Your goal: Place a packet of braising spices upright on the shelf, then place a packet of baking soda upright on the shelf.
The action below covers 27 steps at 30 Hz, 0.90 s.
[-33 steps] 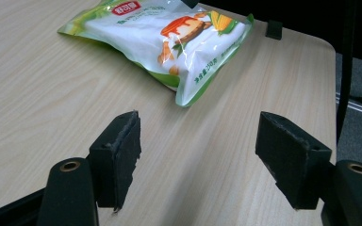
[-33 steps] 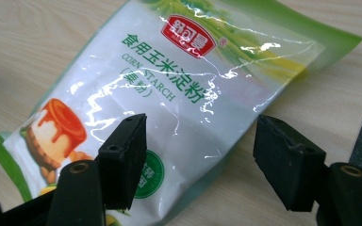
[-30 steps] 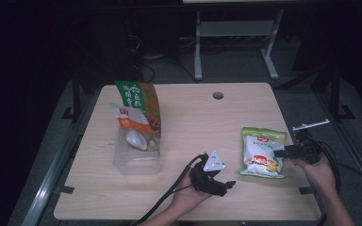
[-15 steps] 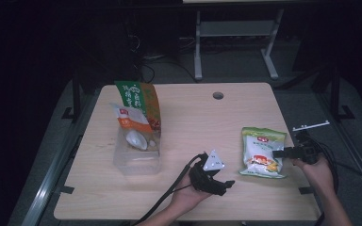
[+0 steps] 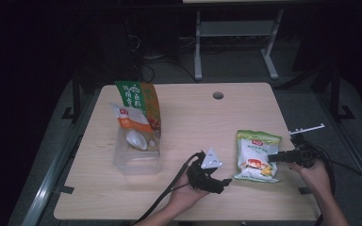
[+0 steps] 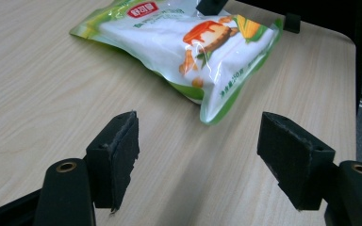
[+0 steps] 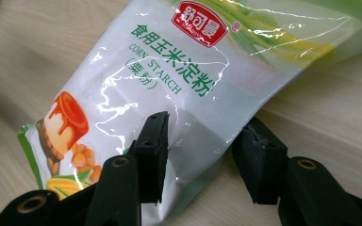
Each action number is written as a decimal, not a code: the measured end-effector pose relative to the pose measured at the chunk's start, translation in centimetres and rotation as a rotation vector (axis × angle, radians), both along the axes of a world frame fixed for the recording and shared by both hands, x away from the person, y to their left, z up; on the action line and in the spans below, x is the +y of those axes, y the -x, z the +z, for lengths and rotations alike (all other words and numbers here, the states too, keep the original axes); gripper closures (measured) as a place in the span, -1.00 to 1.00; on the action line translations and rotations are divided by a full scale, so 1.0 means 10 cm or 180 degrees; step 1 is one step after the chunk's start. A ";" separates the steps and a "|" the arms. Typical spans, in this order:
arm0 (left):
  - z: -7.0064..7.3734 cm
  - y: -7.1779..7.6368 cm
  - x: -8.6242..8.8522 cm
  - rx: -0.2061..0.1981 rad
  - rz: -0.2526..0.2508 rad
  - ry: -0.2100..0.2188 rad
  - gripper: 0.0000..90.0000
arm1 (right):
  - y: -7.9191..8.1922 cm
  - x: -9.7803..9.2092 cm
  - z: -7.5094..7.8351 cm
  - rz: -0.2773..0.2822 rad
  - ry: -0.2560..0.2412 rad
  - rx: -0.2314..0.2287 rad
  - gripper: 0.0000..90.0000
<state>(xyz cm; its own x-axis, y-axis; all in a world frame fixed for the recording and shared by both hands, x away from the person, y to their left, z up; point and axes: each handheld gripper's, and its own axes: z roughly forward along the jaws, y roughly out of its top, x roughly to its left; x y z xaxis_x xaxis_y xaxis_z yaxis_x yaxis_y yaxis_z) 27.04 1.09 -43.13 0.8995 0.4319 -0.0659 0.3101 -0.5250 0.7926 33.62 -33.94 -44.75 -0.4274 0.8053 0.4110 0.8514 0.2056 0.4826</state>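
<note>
Inside clear bin point(image 5: 136, 162): snack bags point(image 5: 135, 110).

right gripper point(image 7: 200, 160) | jaws parted, straddling the edge of corn starch bag point(image 7: 169, 89) | one jaw over the glossy white face, the other at the bag's edge | bag flat on pale wooden table point(image 7: 320, 99) | red logo, green print, pudding-and-corn picture

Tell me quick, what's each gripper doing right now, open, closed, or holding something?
Left gripper: open, holding nothing, jaws short of the corn starch bag.
Right gripper: open, jaws astride the bag's edge, not yet clamped.
</note>
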 end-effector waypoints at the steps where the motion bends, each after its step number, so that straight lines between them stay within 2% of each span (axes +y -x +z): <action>1: 0.00 0.00 0.00 -0.0004 0.0024 0.0019 -0.35 | 0.01 0.01 0.00 0.0001 -0.0008 0.0008 0.22; 8: 0.01 -0.02 0.03 0.0021 0.0096 0.0024 -0.37 | 0.08 0.07 0.00 0.0043 0.0009 -0.0029 0.17; 17: 0.04 -0.07 0.08 0.0014 0.0099 0.0015 -0.37 | 0.12 0.06 -0.02 0.0027 -0.0055 -0.0049 0.13; 20: 0.05 -0.07 0.08 0.0026 0.0126 0.0044 -0.37 | 0.12 0.08 -0.01 0.0041 -0.0013 -0.0044 0.13; 22: 0.07 -0.07 0.09 0.0006 0.0112 0.0016 -0.37 | 0.11 0.09 0.00 0.0052 0.0031 -0.0044 0.12; 27: 0.12 -0.06 0.09 -0.0029 0.0122 0.0083 -0.37 | 0.11 0.12 0.03 0.0072 0.0126 -0.0060 0.11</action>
<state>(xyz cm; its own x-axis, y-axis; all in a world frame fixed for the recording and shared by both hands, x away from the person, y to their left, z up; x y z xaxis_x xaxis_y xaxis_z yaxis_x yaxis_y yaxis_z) 27.60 1.98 -41.91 0.8830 0.4642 -0.0693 0.3222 -0.4921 0.8087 32.57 -32.73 -44.49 -0.4529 0.8108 0.3708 0.8372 0.2438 0.4896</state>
